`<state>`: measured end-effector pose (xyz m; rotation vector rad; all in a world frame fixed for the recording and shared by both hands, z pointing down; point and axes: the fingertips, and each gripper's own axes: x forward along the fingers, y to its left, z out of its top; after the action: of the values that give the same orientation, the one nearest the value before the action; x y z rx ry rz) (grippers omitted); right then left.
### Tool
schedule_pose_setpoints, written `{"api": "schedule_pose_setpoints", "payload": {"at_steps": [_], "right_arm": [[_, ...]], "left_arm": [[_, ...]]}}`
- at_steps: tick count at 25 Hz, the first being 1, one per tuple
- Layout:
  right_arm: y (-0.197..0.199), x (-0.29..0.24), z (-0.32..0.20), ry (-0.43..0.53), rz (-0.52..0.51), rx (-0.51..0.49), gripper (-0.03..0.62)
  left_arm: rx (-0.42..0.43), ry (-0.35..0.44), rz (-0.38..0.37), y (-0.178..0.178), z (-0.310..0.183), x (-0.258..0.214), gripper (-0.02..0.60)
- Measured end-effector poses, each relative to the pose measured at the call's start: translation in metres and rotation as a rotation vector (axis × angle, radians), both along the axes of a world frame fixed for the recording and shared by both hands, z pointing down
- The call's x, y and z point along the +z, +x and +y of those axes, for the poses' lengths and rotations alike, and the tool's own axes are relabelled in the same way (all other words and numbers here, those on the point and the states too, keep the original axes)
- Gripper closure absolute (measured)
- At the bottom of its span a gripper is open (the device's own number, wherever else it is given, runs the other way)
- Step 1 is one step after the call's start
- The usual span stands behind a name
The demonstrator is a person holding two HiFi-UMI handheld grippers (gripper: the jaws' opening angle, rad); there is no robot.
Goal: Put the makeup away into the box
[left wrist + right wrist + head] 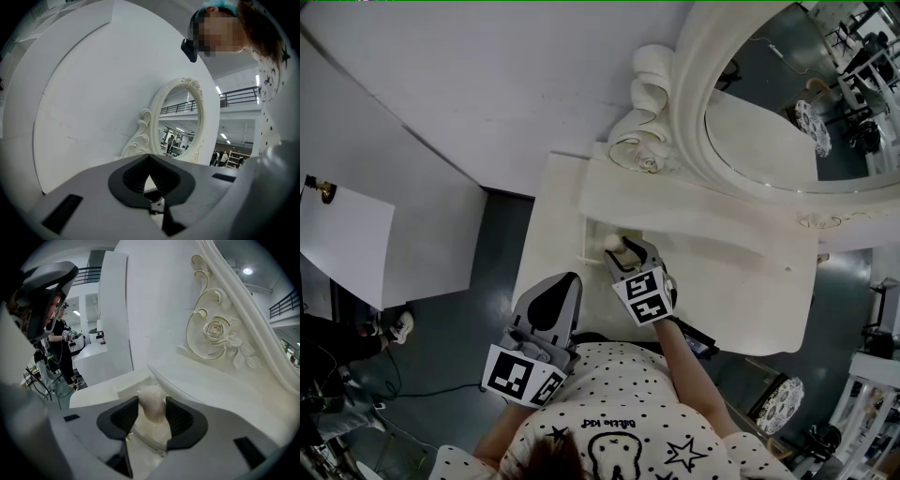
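The person in the polka-dot shirt (619, 412) stands over a white dressing surface (741, 309) with a big oval mirror (769, 122) in a carved frame rising behind it. The right gripper (623, 249) (152, 408) is tipped down toward the back left part of that surface. Its jaws are set on a pale, rounded makeup piece (612, 242) (151, 397), with the dark pads (129, 413) lying against either side of it. The piece is glossy and cream-coloured (I can't tell exactly what kind of makeup it is). It hangs right at the box (592, 234) (125, 386), a shallow recess sunk into the surface under the edge of a white ledge. It is over the opening and not lying in it.

The left gripper (565, 278) (150, 174) is held nearer the person's body, off the front left edge of the surface and roughly level. Its jaws are closed tip to tip, and nothing sits between them. It faces the mirror (180, 126) across a broad white wall.

From the right gripper view, a carved rose (215, 331) with gilt scrolls sits just above the ledge. Far off to the left, a person in dark clothes (61, 343) stands among other white furniture.
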<state>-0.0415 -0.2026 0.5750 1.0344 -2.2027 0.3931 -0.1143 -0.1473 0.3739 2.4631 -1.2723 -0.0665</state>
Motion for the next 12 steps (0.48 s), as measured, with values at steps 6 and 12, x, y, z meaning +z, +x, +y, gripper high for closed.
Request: {"api": "schedule_pose_setpoints", "payload": {"at_steps": [6,12], "right_arm": [[0.0001,-0.0004,-0.0002,0.001,-0.005,0.020,0.405],[-0.0011,0.0001,0.0014,-0.015,-0.035,0.039,0.382]], "left_arm": [[0.000,0.004,-0.004,-0.0001,0.0001,-0.0024,0.586],[-0.005,0.002,-0.005,-0.0020,0.0003,-0.0011,0.586]]}}
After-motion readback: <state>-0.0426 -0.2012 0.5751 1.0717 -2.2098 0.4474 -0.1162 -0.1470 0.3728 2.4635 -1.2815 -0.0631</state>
